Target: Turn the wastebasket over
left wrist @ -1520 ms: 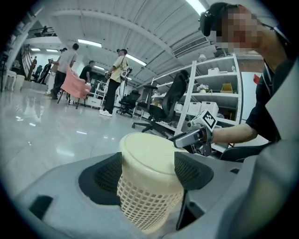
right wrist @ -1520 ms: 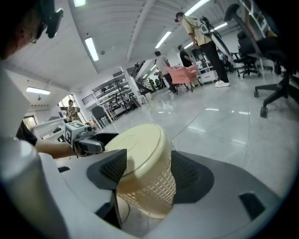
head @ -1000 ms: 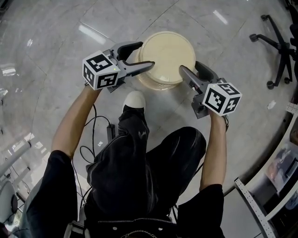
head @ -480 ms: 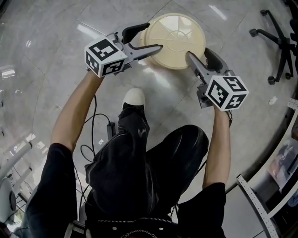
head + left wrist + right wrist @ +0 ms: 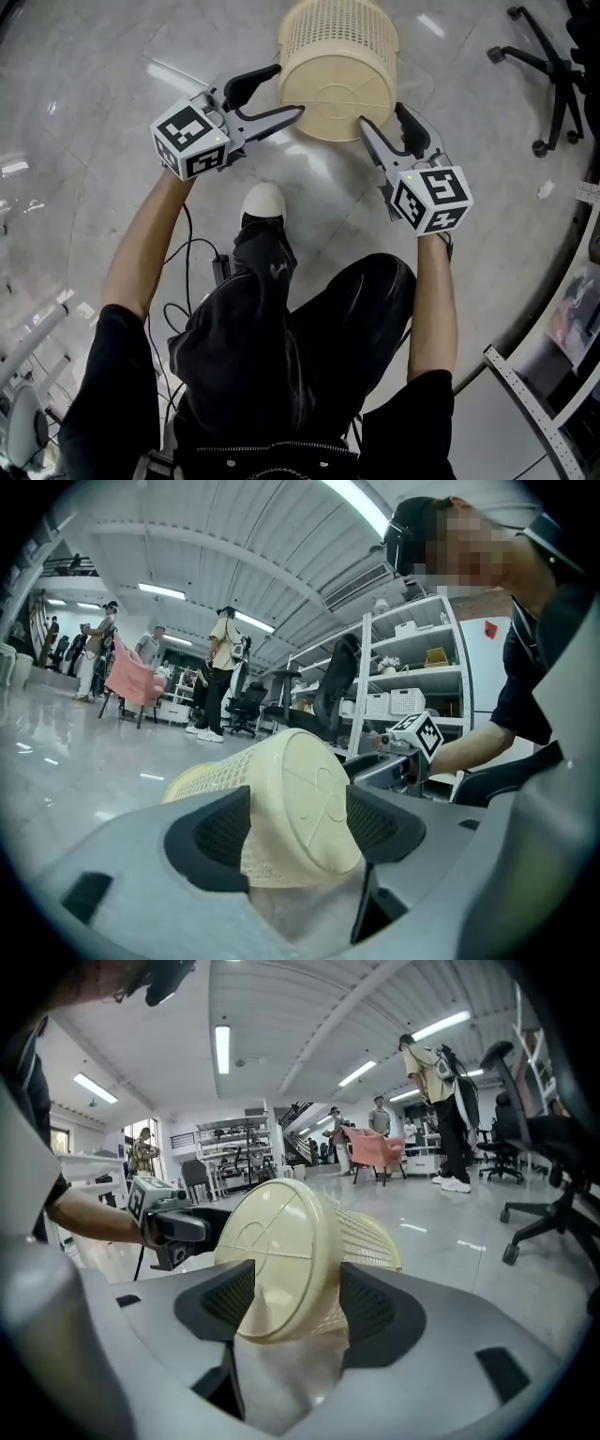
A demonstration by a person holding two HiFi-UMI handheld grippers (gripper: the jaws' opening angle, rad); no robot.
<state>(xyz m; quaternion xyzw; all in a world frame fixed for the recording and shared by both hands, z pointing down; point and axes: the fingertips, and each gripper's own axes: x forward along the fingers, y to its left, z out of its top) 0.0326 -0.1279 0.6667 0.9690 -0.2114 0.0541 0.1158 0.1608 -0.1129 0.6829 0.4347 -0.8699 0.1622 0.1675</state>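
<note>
Two holds: opposite sides of base rim, giving a pivot for tipping.
Left gripper [image 5: 289,90]: jaws wide, closing on basket [image 5: 337,47] rim.
Right gripper [image 5: 380,112]: jaws wide, pinching rim.
Basket: on its side between grippers, base toward person.

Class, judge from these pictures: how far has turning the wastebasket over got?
Done: the wastebasket is tipped halfway, its solid base facing the person, its open end pointing away. In hand: the left gripper and right gripper each straddle the base edge, left fingers closing on it. Left: finish the turn and set it down standing.
</note>
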